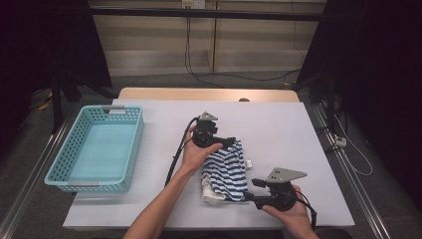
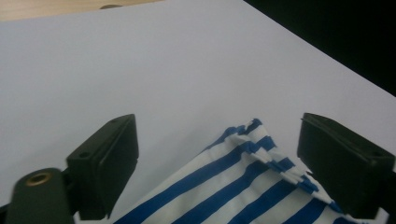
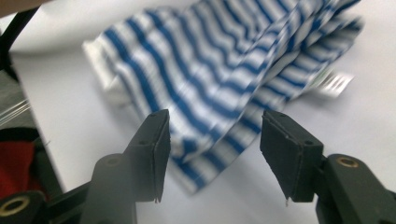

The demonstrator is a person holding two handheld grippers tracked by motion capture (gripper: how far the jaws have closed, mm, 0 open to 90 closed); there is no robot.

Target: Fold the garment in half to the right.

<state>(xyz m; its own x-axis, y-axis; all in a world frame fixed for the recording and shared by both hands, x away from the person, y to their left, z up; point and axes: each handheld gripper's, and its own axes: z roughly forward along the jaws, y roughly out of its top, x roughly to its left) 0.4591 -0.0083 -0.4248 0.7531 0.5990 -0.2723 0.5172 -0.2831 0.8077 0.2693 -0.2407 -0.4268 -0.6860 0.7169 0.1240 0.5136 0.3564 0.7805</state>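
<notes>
A blue-and-white striped cloth (image 1: 226, 172) lies bunched and folded on the white table (image 1: 278, 124), with a white label at its right edge. My left gripper (image 1: 230, 142) sits at the cloth's far end, held by a hand. In the left gripper view its jaws (image 2: 218, 126) stand wide apart with a cloth corner (image 2: 243, 186) lying loose between them. My right gripper (image 1: 251, 190) is at the cloth's near right corner. Its jaws (image 3: 215, 119) are open, and the striped cloth (image 3: 210, 60) lies just beyond and below them, unpressed.
An empty turquoise plastic basket (image 1: 132, 144) stands at the table's left side. Cables trail from both grippers. Black stands and dark curtains flank the table, and a wooden strip runs along its far edge.
</notes>
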